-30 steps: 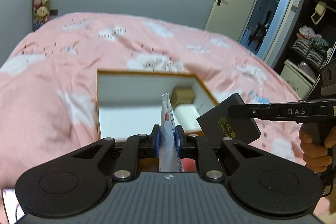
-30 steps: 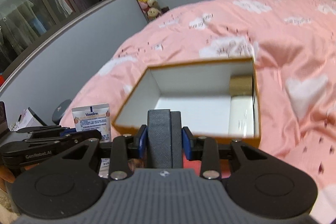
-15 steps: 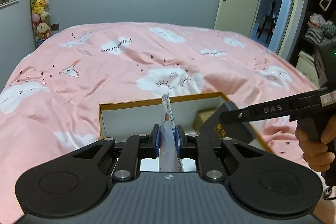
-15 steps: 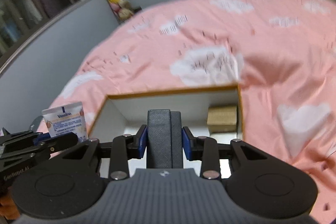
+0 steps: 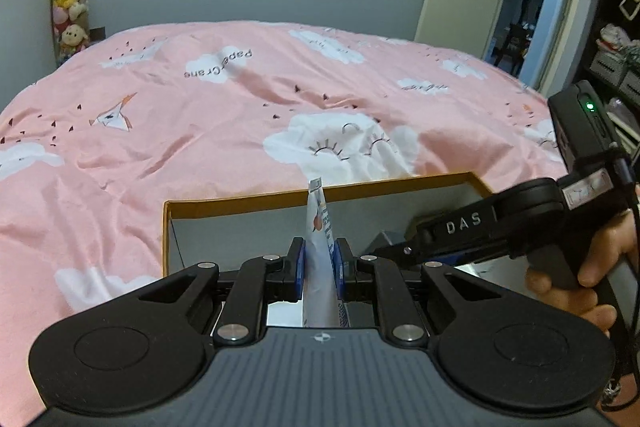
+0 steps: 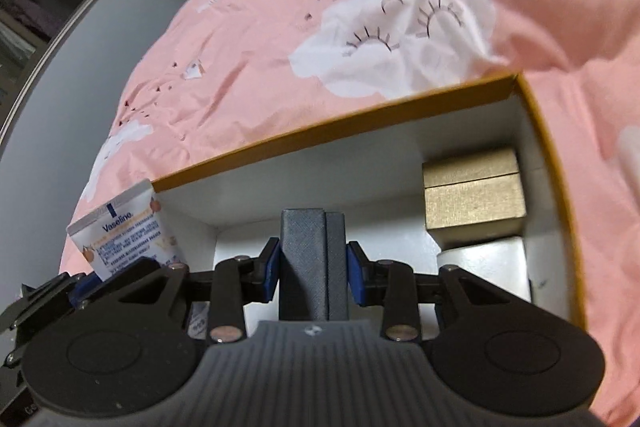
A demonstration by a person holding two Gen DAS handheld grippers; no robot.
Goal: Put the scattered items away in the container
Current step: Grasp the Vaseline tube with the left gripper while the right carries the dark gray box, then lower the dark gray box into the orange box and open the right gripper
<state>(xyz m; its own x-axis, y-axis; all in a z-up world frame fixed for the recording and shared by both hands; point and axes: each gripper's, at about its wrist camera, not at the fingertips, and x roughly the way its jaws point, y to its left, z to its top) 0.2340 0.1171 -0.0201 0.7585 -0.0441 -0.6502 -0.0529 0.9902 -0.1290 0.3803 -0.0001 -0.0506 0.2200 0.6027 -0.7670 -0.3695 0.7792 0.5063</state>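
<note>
At lower centre of the left view, our left gripper (image 5: 320,267) pinches a Vaseline tube (image 5: 320,247) over the open box (image 5: 248,205). Our right gripper (image 6: 314,275) clamps a dark grey case (image 6: 308,259) above the box interior, where a gold box (image 6: 474,197) sits at right.

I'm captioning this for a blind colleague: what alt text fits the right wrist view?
The right gripper clamps a dark grey box over an open orange-rimmed container on a pink bedspread. Inside sit a gold box and a white item.
</note>
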